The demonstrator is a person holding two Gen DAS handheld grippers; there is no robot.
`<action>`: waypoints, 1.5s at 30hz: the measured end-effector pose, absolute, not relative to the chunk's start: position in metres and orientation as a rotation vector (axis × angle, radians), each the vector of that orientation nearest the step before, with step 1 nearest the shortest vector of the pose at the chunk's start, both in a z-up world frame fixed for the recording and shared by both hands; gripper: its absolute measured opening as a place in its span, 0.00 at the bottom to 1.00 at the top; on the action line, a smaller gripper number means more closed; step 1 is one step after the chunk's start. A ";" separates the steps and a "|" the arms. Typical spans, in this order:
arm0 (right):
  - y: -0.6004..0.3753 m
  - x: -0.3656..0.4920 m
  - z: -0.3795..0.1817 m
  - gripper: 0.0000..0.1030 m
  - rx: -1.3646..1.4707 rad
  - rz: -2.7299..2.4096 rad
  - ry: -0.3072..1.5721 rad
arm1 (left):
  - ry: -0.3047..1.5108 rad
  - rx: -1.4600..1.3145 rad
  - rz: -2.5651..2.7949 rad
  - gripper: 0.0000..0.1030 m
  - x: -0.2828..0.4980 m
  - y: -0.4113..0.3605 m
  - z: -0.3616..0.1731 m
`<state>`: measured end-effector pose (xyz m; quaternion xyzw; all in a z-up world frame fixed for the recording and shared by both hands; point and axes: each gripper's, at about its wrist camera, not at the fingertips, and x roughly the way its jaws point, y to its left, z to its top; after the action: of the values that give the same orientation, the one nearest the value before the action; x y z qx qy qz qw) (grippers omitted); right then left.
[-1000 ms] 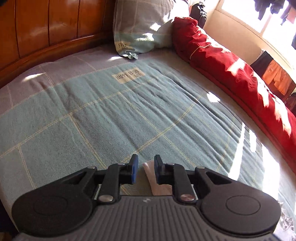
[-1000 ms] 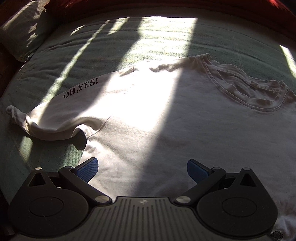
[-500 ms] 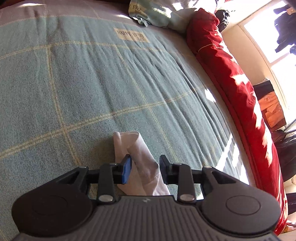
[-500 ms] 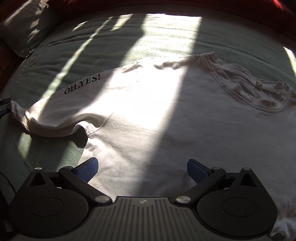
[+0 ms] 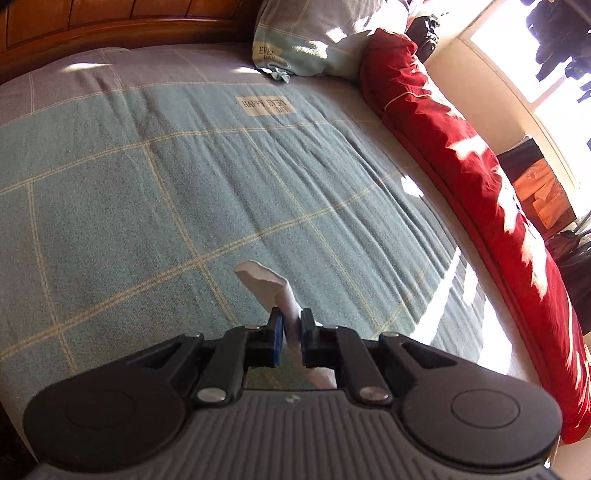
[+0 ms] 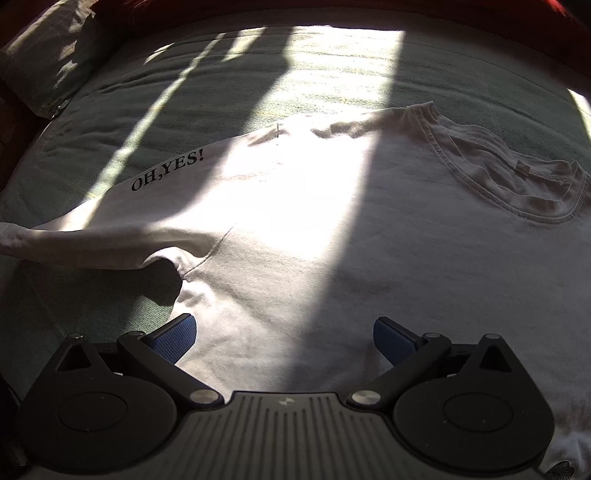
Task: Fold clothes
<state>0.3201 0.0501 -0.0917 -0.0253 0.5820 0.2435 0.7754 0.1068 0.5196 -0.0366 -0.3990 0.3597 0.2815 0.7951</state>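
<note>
A white T-shirt (image 6: 314,229) with "OH,YES!" printed on it lies spread on the green bedcover, collar (image 6: 495,173) at the right. Its sleeve (image 6: 85,243) stretches off to the left edge, lifted a little off the bed. In the left wrist view my left gripper (image 5: 291,332) is shut on the white sleeve end (image 5: 269,284), which sticks up between the blue pads. My right gripper (image 6: 284,336) is open wide just above the shirt's body, nothing between its fingers.
The checked green bedcover (image 5: 166,184) fills the bed. A pillow (image 5: 306,33) and wooden headboard (image 5: 110,26) lie at the far end. A red quilt (image 5: 480,177) runs along the right side below a bright window.
My left gripper has closed on the sleeve end and raised it; the sleeve is now pulled out straight to the left. The right gripper has barely moved.
</note>
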 end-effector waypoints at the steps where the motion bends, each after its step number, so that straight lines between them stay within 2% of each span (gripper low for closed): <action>1: 0.052 0.320 -0.092 1.00 -0.057 0.533 1.260 | 0.801 -0.862 0.614 0.07 0.103 0.519 -0.043; 5: 0.058 0.319 -0.091 1.00 -0.079 0.555 1.255 | 0.942 -0.871 0.686 0.16 0.090 0.518 -0.070; 10: 0.059 0.321 -0.091 1.00 -0.097 0.560 1.246 | 0.942 -0.787 0.763 0.18 0.078 0.519 -0.063; 13: 0.060 0.322 -0.092 1.00 -0.108 0.562 1.240 | 0.890 -0.746 0.728 0.38 0.089 0.528 -0.055; 14: 0.060 0.322 -0.092 1.00 -0.112 0.563 1.238 | 0.875 -0.737 0.709 0.48 0.094 0.531 -0.053; 15: 0.060 0.322 -0.092 1.00 -0.112 0.563 1.237 | 0.879 -0.736 0.673 0.54 0.103 0.536 -0.058; 16: 0.061 0.323 -0.092 1.00 -0.107 0.561 1.237 | 0.897 -0.731 0.647 0.56 0.113 0.538 -0.064; 19: 0.064 0.323 -0.091 1.00 -0.094 0.562 1.234 | 0.989 -0.718 0.655 0.56 0.132 0.538 -0.088; 22: 0.067 0.324 -0.087 1.00 -0.093 0.573 1.224 | 1.026 -0.655 0.634 0.50 0.141 0.523 -0.095; 24: 0.066 0.323 -0.087 1.00 -0.106 0.574 1.214 | 1.022 -0.597 0.589 0.10 0.146 0.510 -0.092; 25: 0.066 0.323 -0.087 1.00 -0.114 0.570 1.211 | 1.008 -0.575 0.581 0.07 0.149 0.506 -0.088; 33: 0.059 0.324 -0.089 1.00 -0.109 0.556 1.220 | 0.900 -0.460 0.558 0.08 0.176 0.508 -0.055; 38: 0.061 0.324 -0.087 1.00 -0.118 0.567 1.205 | 0.943 -0.447 0.551 0.28 0.179 0.507 -0.057; 40: 0.062 0.324 -0.085 1.00 -0.120 0.575 1.197 | 0.944 -0.434 0.528 0.25 0.179 0.502 -0.055; 45: 0.064 0.323 -0.081 1.00 -0.128 0.598 1.173 | 0.947 -0.401 0.469 0.26 0.180 0.490 -0.051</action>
<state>0.3226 0.0636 -0.0812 -0.0594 0.5448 0.2777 0.7890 0.1799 0.4902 -0.0512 -0.1900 0.4485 0.2222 0.8446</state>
